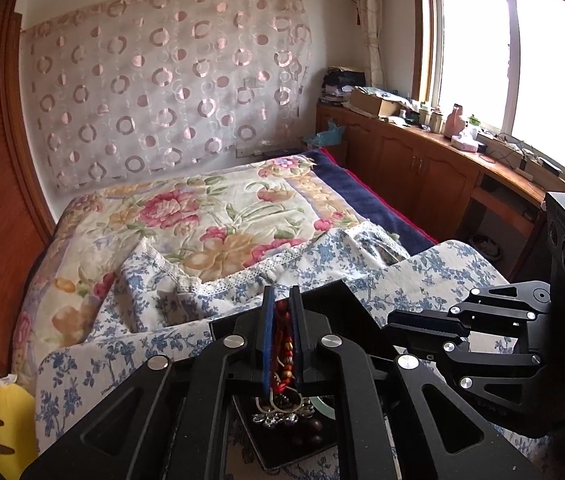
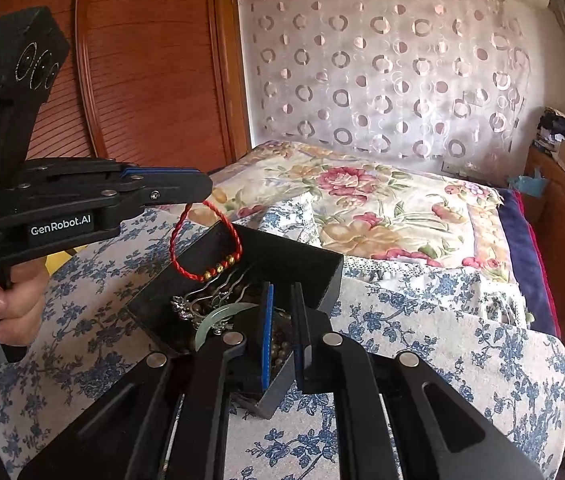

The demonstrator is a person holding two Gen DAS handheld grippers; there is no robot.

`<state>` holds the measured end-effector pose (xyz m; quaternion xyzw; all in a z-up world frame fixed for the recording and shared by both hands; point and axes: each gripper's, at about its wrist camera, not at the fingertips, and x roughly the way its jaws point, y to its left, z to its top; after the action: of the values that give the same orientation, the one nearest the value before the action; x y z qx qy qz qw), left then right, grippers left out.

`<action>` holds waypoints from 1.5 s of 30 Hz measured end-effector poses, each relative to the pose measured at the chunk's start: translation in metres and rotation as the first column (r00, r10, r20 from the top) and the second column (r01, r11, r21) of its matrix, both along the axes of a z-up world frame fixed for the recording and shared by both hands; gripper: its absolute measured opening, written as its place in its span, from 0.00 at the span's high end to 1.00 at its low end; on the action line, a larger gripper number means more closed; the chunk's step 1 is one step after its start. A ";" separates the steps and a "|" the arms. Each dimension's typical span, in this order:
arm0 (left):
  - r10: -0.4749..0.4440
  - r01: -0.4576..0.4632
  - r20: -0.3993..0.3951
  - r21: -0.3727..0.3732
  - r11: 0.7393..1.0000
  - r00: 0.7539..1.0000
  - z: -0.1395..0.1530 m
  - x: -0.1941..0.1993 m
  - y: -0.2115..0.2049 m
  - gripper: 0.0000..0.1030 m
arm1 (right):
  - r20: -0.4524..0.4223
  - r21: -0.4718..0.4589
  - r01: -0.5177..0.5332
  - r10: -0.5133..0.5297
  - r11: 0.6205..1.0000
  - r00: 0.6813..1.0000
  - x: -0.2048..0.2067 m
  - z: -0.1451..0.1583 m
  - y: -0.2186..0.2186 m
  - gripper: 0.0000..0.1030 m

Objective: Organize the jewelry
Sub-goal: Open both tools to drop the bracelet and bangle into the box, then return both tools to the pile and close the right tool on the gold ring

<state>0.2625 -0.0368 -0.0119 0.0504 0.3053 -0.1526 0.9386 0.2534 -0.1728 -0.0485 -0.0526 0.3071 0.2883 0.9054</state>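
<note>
My left gripper (image 1: 282,300) is shut on a red braided cord bracelet with gold beads (image 1: 284,344). In the right wrist view the left gripper (image 2: 202,188) holds the bracelet (image 2: 206,248) hanging as a loop over a black jewelry box (image 2: 314,268). The box sits on a blue-flowered cushion and holds silver hairpins (image 2: 218,294), a pale green bangle (image 2: 218,316), brown beads and silver trinkets (image 1: 278,418). My right gripper (image 2: 282,292) is shut on the near wall of the box (image 2: 278,388). It also shows at the right of the left wrist view (image 1: 398,320).
The blue-flowered cushion (image 2: 422,344) lies on a bed with a rose-patterned quilt (image 1: 210,216). A wooden wardrobe (image 2: 142,60) stands to the left. Wooden cabinets with clutter (image 1: 434,152) run under the window. A yellow object (image 1: 2,420) lies at the lower left.
</note>
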 end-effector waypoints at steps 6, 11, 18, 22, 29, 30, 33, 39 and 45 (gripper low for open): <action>0.011 -0.011 0.013 -0.002 1.000 1.000 -0.002 -0.011 0.006 0.70 | 0.010 -0.010 0.005 -0.005 1.000 1.000 -0.003 0.004 0.003 0.90; 0.009 -0.009 0.005 -0.008 1.000 1.000 -0.007 -0.029 0.014 0.61 | 0.012 -0.031 -0.002 0.003 1.000 1.000 -0.010 0.010 0.007 0.90; -0.002 0.001 -0.020 -0.007 1.000 1.000 -0.019 -0.056 0.026 0.57 | 0.017 -0.044 -0.006 0.007 0.999 1.000 -0.028 0.021 0.005 0.90; -0.018 0.018 -0.031 -0.005 1.000 0.999 -0.024 -0.072 0.027 0.53 | 0.008 -0.042 -0.017 0.017 0.999 1.000 -0.051 0.022 0.000 0.90; -0.056 0.057 -0.088 0.002 0.998 0.995 -0.044 -0.094 0.021 0.53 | -0.083 -0.079 -0.042 0.035 0.996 0.996 -0.081 -0.009 -0.004 0.90; -0.061 0.062 -0.099 0.005 0.998 0.993 -0.048 -0.096 0.020 0.53 | -0.099 -0.086 -0.047 0.038 0.995 0.994 -0.083 -0.015 -0.003 0.90; -0.062 0.066 -0.129 0.023 0.998 0.990 -0.061 -0.099 0.017 0.53 | -0.135 -0.099 -0.054 0.041 0.994 0.990 -0.090 -0.030 -0.001 0.90; -0.070 0.079 -0.179 0.045 0.996 0.981 -0.078 -0.104 0.015 0.51 | -0.188 -0.117 -0.076 0.053 0.990 0.981 -0.101 -0.053 0.007 0.79; -0.068 0.082 -0.211 0.055 0.995 0.975 -0.090 -0.108 0.017 0.48 | -0.207 -0.133 -0.115 0.086 0.984 0.974 -0.109 -0.059 0.013 0.79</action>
<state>0.1547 -0.0197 -0.1022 0.0754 0.4048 -0.1826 0.8928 0.1445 -0.1600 -0.1074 -0.1038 0.4138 0.3148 0.8479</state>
